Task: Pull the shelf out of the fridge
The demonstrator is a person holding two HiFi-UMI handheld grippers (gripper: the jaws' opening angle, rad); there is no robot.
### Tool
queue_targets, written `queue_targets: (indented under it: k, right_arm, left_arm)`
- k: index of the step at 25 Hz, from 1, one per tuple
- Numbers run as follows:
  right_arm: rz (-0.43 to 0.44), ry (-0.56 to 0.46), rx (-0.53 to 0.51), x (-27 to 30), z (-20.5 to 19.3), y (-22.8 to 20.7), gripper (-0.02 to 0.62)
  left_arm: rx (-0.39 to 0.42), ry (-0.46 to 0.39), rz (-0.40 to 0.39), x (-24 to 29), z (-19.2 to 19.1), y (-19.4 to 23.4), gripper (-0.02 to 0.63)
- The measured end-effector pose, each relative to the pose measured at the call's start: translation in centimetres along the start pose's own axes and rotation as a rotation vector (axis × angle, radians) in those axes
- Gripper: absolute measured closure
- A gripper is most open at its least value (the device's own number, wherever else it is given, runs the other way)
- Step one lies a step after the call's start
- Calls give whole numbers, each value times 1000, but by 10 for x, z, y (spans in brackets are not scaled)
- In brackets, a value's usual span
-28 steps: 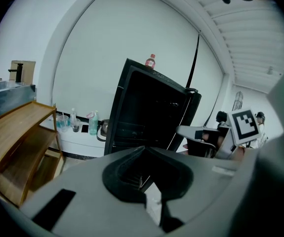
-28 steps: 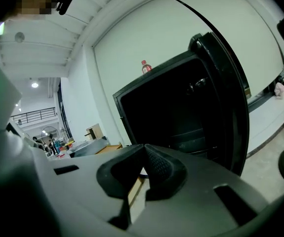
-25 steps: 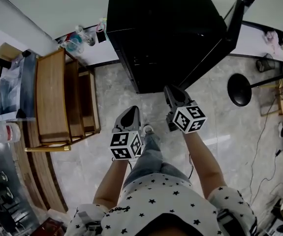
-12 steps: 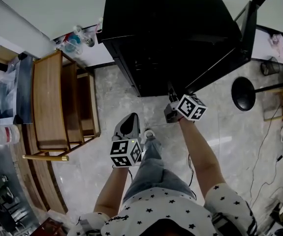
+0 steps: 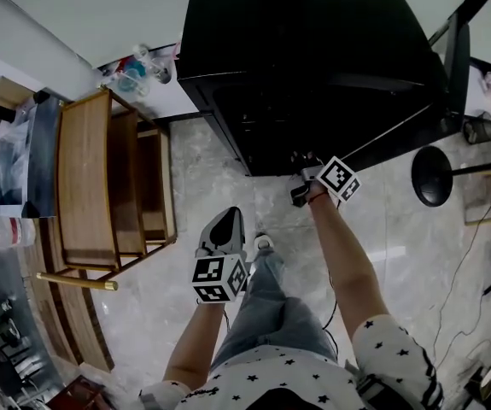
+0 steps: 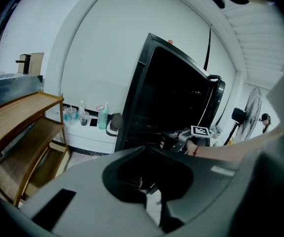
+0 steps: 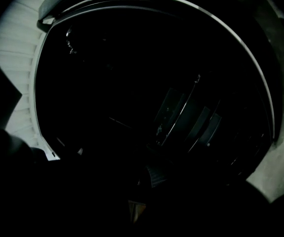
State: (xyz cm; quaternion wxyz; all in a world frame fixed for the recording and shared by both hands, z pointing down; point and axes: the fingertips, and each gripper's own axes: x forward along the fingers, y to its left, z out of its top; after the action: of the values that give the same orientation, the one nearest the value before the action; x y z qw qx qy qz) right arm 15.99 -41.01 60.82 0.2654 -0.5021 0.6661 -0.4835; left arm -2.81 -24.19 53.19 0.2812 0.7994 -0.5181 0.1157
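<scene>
Nothing is out yet: the black fridge stands open, its shelf still inside. At its mouth the right gripper, jaws just easing apart, grips nothing discernible. The left gripper hangs closed and empty before the fridge.

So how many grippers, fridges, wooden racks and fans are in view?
Grippers: 2, left gripper and right gripper, whose jaws have just been easing open; too dark to see anything between them
Fridge: 1
Wooden rack: 1
Fan: 1
Total: 5
</scene>
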Motion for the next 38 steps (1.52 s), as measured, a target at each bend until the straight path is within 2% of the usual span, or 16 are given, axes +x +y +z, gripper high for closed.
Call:
queue_targets:
  k: [4, 9, 14, 25, 33, 38]
  right_arm:
    - [19, -56, 118, 17, 8, -19, 546]
    - [-3, -61, 162, 31, 9, -35, 499]
    - [-6, -101, 228, 42, 10, -51, 486]
    - [23, -127, 263, 74, 15, -57, 491]
    - [33, -141, 278, 97, 24, -58, 527]
    - [36, -148, 277, 105, 27, -54, 577]
  left_arm:
    - [-21, 4, 19, 6, -7, 10, 593]
    - [-22, 8, 25, 12, -13, 15, 594]
    - [-23, 11, 35, 16, -19, 15, 592]
    - [-46, 16, 104, 15, -33, 25, 593]
    - [-62, 14, 125, 13, -38, 27, 593]
    - [-57, 16, 125, 13, -36, 26, 594]
